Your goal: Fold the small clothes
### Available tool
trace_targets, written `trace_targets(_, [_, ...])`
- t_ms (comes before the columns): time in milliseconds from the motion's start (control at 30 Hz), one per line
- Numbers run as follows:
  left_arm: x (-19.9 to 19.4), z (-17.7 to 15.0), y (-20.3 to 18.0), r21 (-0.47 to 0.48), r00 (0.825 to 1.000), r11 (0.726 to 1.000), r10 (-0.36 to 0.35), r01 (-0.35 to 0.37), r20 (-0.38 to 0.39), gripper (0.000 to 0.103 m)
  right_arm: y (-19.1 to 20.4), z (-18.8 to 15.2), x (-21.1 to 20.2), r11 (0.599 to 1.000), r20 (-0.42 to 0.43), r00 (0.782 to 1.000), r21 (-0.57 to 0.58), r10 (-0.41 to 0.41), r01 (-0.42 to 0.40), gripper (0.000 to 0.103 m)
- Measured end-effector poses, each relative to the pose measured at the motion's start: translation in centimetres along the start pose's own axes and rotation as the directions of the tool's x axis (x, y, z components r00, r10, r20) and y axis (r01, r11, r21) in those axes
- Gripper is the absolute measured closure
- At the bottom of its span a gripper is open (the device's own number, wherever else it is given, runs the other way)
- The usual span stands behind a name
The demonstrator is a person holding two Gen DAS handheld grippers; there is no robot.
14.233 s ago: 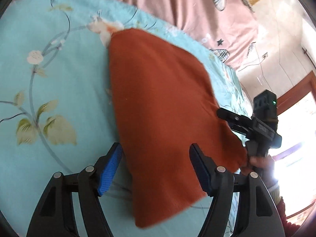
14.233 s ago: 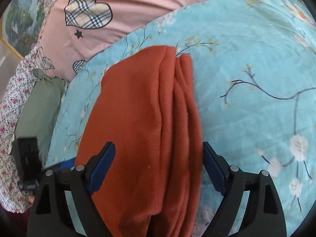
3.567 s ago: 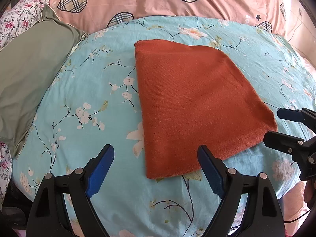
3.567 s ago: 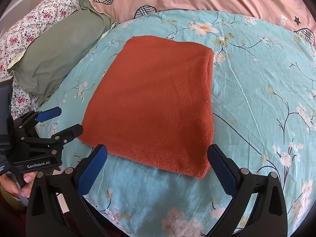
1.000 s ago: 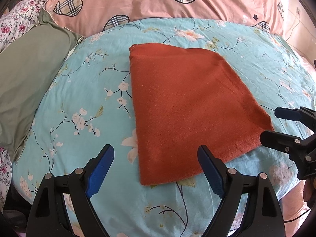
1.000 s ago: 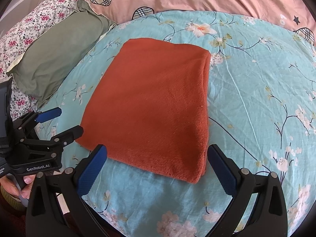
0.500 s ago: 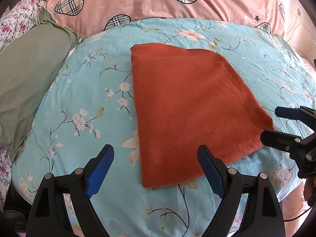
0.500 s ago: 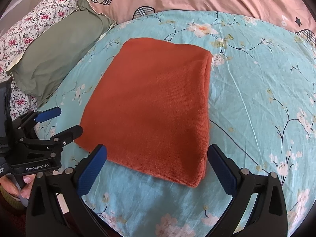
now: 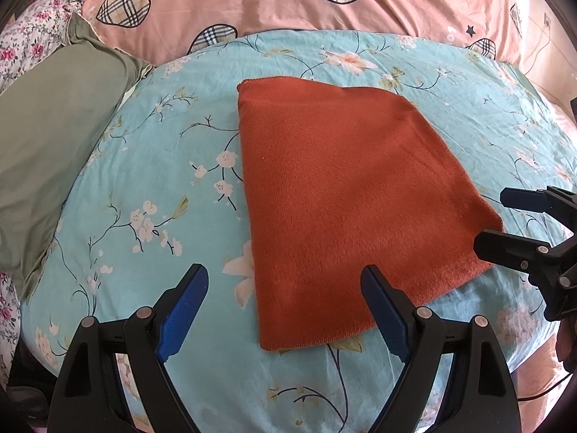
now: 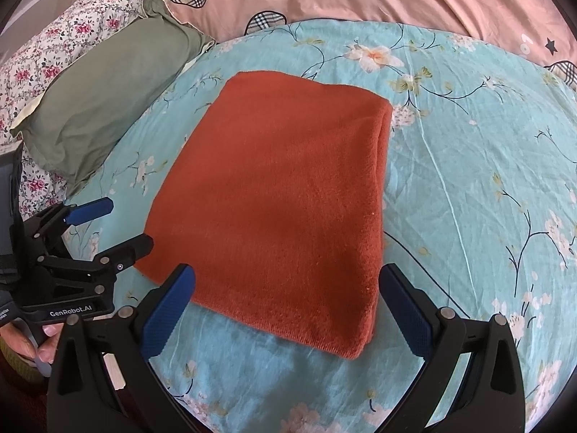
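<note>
Broadly, a bed [image 9: 180, 379] in a teal flowered sheet is seen, with a green pillow [image 9: 54, 137] at its left edge and a pink quilt [image 9: 288, 3] along the far edge. An orange cloth [image 9: 335, 195], already folded to a thick rectangle, is laid flat mid-bed, its long axis running from the near edge away. The left gripper [image 9: 285, 306] is held wide and empty over the cloth's near left corner; the right gripper [image 10: 288, 306] is likewise spread wide and empty over the near right corner. Both are about equally near, so another fold would probably be started from the near edge.
</note>
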State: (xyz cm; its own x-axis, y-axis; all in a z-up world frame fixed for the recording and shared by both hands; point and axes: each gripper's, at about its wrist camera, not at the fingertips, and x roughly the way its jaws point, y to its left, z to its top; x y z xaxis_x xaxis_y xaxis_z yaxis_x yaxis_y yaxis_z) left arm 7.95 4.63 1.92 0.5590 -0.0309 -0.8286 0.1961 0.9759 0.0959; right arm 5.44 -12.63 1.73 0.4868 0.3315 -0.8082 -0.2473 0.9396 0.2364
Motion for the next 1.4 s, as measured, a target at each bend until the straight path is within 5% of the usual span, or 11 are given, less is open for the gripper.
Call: trace_targets(1400, [-0.5,2.5,-0.1,0.014,0.998,0.999,0.034,-0.035,0.054,0.016,-1.3,1.5,0.4,1.0,0.004,1.0,-0.016,-0.004,0.004,0.001])
